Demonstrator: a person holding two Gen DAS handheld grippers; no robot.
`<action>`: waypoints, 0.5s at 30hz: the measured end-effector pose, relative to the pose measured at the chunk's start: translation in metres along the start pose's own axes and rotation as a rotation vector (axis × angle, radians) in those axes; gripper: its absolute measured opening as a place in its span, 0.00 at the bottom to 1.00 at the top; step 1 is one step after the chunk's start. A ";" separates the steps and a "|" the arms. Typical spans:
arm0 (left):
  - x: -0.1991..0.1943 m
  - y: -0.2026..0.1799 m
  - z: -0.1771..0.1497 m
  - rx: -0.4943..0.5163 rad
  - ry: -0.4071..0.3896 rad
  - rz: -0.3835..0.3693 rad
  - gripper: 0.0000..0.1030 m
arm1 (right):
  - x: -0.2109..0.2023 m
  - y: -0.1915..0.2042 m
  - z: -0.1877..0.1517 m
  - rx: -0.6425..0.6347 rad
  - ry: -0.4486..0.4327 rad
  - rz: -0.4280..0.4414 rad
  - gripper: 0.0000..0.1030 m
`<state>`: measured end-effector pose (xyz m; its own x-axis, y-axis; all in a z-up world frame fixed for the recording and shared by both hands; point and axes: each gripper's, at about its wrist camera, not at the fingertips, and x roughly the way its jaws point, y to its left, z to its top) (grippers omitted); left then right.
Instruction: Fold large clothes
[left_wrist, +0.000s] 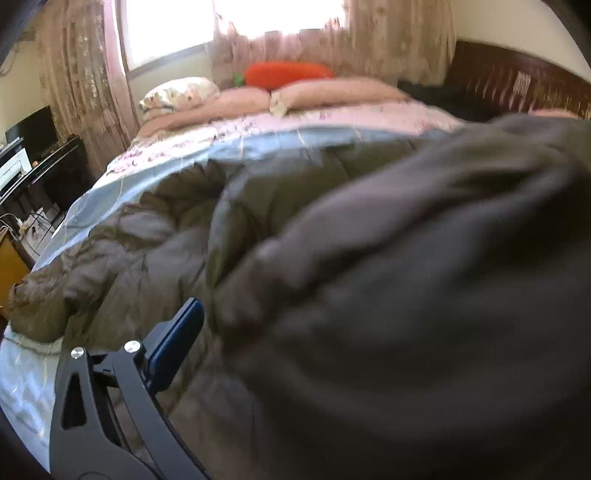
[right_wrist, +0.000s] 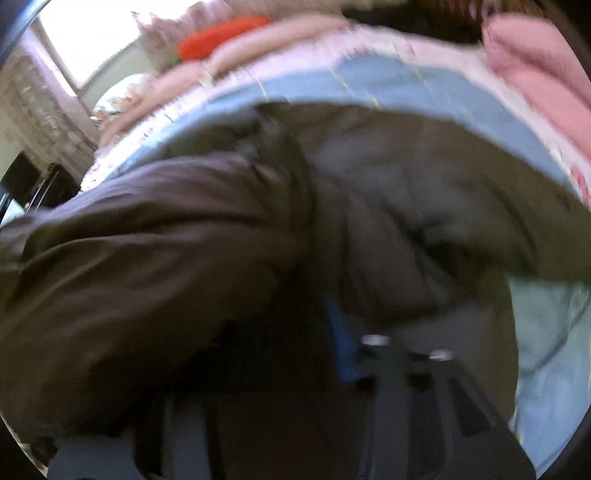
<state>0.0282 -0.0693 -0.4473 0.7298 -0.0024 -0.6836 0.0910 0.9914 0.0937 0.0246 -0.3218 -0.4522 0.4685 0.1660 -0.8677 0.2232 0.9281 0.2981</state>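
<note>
Item: brown padded jacket (left_wrist: 155, 236) on blue bedsheet (left_wrist: 258, 142).
My 2 grippers angle down: left gripper (left_wrist: 280, 354) wide open, empty; right gripper (right_wrist: 280, 328) blurred, grip unclear.

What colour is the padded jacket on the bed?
The padded jacket is dark olive-brown; the left wrist view shows it best.

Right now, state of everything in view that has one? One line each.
brown padded jacket: spread on the bed, a fold bunched up close to the lens, not folded flat
bedspread: laid out flat under the jacket
curtains: drawn partly aside, window bright
left gripper: one finger visible, nothing seen pinched, other side hidden by fabric
right gripper: blurred, jaws unclear
</note>
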 end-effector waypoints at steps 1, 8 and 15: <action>-0.005 -0.003 -0.005 0.012 0.033 -0.010 0.98 | -0.002 0.000 -0.002 0.012 0.020 -0.004 0.63; -0.097 -0.038 -0.008 0.307 0.211 -0.123 0.98 | -0.071 0.015 0.000 -0.181 0.004 -0.231 0.63; -0.118 -0.020 0.050 -0.030 -0.023 -0.253 0.98 | -0.097 0.073 0.034 -0.370 -0.264 -0.155 0.89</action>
<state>-0.0260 -0.0958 -0.3327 0.7015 -0.2536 -0.6660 0.2530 0.9623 -0.0998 0.0247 -0.2820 -0.3327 0.6655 -0.0292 -0.7458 0.0102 0.9995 -0.0301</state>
